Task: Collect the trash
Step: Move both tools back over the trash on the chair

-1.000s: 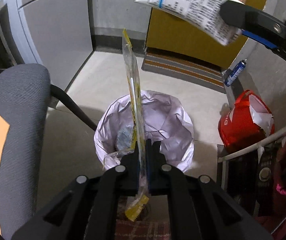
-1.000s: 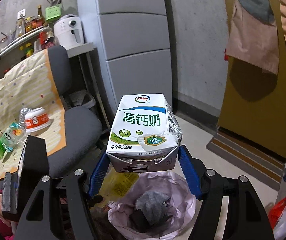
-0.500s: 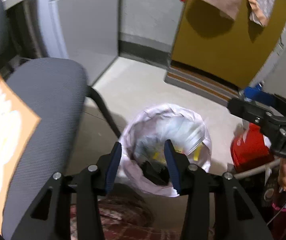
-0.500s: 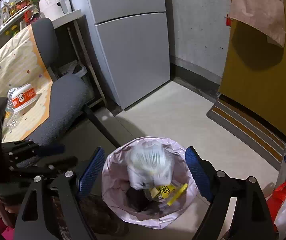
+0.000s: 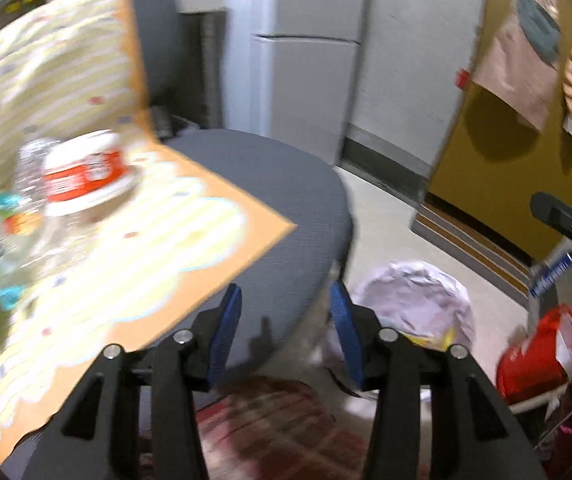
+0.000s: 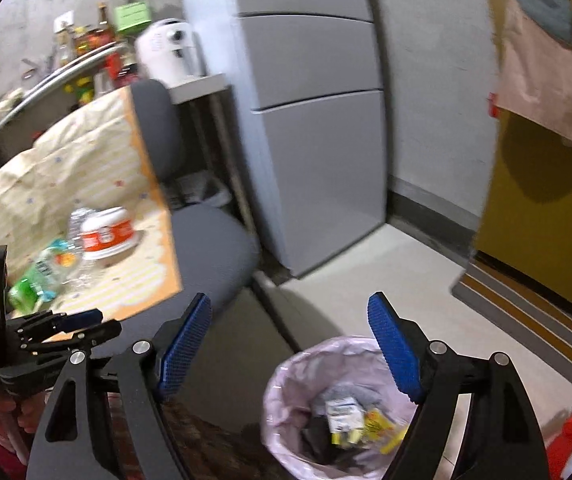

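My left gripper (image 5: 286, 320) is open and empty above the front edge of a grey chair seat (image 5: 282, 200). My right gripper (image 6: 289, 344) is open and empty above the floor, left of the bin. The pink-lined trash bin (image 6: 286, 392) holds a milk carton (image 6: 341, 418) and a yellow wrapper (image 6: 381, 428); it also shows in the left wrist view (image 5: 417, 300). On the yellow cloth (image 5: 126, 248) on the chair lie a red-and-white bowl (image 5: 86, 176) and a clear plastic bottle with a green label (image 6: 42, 276). The left gripper shows in the right wrist view (image 6: 66, 328).
A grey fridge (image 6: 317, 120) stands behind the chair. A yellow door (image 5: 517, 168) with a striped mat (image 5: 473, 240) is at the right. A red bag (image 5: 537, 356) sits right of the bin. A shelf with bottles (image 6: 86, 48) is far left.
Both grippers let go: the yellow wrapper and the milk carton dropped into the bin. Both jaws opened. The left gripper has swung left toward the chair, and the right view has lifted.
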A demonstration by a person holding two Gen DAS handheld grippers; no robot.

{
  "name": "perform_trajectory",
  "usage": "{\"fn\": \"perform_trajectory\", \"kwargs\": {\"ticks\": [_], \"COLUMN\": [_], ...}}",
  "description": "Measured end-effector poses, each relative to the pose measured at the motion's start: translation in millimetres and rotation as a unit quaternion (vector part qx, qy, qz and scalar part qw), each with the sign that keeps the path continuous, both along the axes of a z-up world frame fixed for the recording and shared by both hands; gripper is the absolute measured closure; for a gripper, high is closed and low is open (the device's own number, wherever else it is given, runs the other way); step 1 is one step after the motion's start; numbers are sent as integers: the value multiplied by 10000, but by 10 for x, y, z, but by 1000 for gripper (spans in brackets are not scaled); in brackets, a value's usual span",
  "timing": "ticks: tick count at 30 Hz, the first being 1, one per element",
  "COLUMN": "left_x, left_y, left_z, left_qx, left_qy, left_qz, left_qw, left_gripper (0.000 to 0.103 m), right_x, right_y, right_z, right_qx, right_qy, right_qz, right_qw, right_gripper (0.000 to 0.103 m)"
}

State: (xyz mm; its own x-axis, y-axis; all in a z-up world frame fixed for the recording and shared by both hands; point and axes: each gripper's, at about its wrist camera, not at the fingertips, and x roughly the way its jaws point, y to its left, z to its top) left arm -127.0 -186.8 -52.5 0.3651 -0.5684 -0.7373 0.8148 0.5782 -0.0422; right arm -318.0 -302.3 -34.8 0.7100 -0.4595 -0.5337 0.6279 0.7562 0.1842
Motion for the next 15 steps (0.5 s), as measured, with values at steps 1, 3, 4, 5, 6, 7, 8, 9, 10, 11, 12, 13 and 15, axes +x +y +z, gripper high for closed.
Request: {"fn": "perform_trajectory", "kwargs": {"ticks": [1,3,4,5,6,7,8,9,10,11,12,13,15], "left_x": [48,119,158,213,250,292,351,392,447,477,516,546,631], "left_y": [135,310,400,528,614,708,818,900,1015,1080,1188,1275,1480], "left_z": [39,78,94,120,132,136,143,144,147,146,149,147,151], "left_qx": [-35,-83,-100,-110,-108,-111,-116,-120,-125,-128,-135,-139,-130], "left_qy": [-61,-105,-129,-175,-204,-226,-247,-262,-286,-307,-340,-357,-390], "left_qz": [186,414,537,710,834,967,1129,1244,1420,1531,1670,1784,2057], "left_qw": [9998,9991,9984,9973,9962,9950,9932,9918,9894,9876,9853,9832,9778], "left_gripper": [53,52,52,51,51,51,50,49,49,48,46,45,43], "right_x": [67,207,266,346,439,518,621,697,799,858,963,1037,1219], "right_y": [55,172,218,272,331,377,445,507,578,617,680,724,815], "right_z": [12,39,41,47,51,58,71,76,85,89,95,97,87], "right_qx": [-27,-77,-77,-67,-83,-120,-192,-248,-325,-371,-448,-485,-496], "right_qy": [-2,-13,-19,-20,2,30,59,71,96,120,166,184,242], "right_qz": [124,357,453,587,754,862,1004,1107,1238,1305,1414,1494,1703], "right_qw": [9999,9993,9989,9982,9971,9962,9947,9935,9917,9907,9888,9874,9838], "right_gripper": [23,23,23,23,23,23,23,23,23,23,23,22,22]}}
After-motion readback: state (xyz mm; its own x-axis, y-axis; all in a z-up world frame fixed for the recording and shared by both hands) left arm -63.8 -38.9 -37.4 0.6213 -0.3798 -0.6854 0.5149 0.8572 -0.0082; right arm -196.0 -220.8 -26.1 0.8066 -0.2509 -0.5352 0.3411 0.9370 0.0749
